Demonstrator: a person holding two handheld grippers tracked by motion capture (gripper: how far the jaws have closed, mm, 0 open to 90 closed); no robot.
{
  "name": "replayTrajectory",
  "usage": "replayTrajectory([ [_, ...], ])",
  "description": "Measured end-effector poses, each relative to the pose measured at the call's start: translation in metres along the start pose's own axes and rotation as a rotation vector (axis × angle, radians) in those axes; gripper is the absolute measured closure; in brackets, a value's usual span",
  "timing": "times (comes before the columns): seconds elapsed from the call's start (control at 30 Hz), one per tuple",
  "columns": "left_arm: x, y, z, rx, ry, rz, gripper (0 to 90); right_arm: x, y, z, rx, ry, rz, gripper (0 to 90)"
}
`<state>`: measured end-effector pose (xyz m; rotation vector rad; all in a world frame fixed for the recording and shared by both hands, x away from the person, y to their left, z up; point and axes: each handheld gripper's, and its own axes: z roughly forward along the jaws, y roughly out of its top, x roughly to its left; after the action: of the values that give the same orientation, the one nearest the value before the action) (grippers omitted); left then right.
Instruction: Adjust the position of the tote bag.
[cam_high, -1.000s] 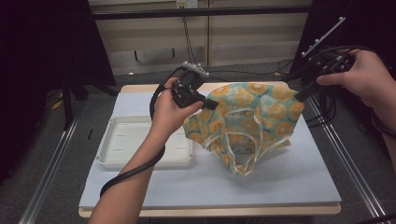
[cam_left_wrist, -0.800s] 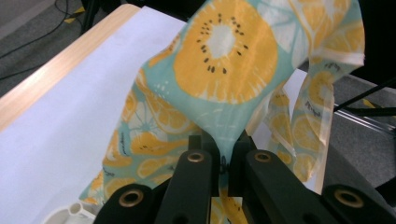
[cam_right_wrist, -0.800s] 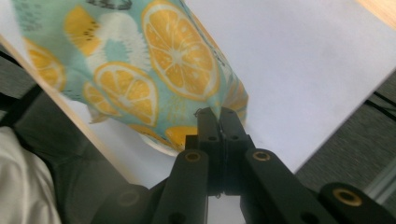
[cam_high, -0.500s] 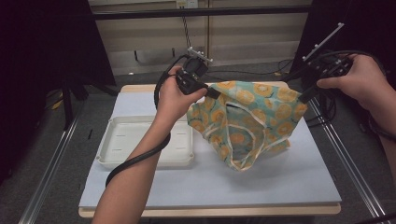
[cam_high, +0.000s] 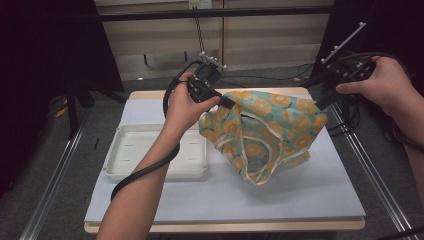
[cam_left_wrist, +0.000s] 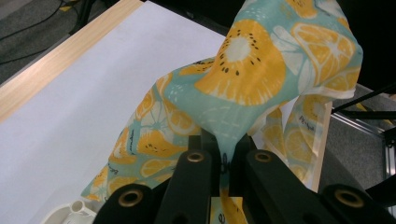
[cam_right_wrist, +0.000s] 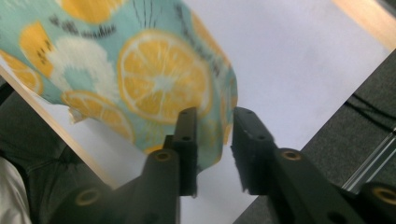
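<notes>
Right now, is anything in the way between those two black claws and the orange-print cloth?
Nothing visible. The left gripper is clamped on the cloth; the right gripper, whose jaws have just been opening, has a corner of it loose between them.

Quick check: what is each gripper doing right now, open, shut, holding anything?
Left gripper: shut, pinching a corner of the orange-print cloth.
Right gripper: jaws have just been opening; a gap shows, with the cloth's edge between them, not pressed.

Light: we see even overhead light on the table (cam_high: 150, 107), dark surroundings | Shadows: soft, faint | Focus: high view sharp; nearest jaws slightly blurred in both gripper views
</notes>
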<state>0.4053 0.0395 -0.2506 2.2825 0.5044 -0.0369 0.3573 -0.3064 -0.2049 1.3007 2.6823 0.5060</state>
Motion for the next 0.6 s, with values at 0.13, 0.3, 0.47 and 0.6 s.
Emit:
replayTrajectory([
  [0.13,-0.002,0.000,-0.001,0.009,0.005,0.009,90.0,0.005,0.001,-0.008,-0.010,-0.011,-0.009,66.3],
  [0.3,-0.004,0.000,0.000,0.005,0.011,-0.005,90.0,0.017,0.004,-0.015,-0.033,0.019,-0.041,63.1],
  [0.47,-0.006,0.000,-0.001,0.014,0.015,-0.003,90.0,0.032,0.014,0.000,-0.030,0.048,-0.088,61.5],
  [0.6,-0.005,-0.001,0.000,0.011,0.012,-0.009,90.0,0.033,0.019,0.012,-0.005,0.055,-0.099,69.0],
])
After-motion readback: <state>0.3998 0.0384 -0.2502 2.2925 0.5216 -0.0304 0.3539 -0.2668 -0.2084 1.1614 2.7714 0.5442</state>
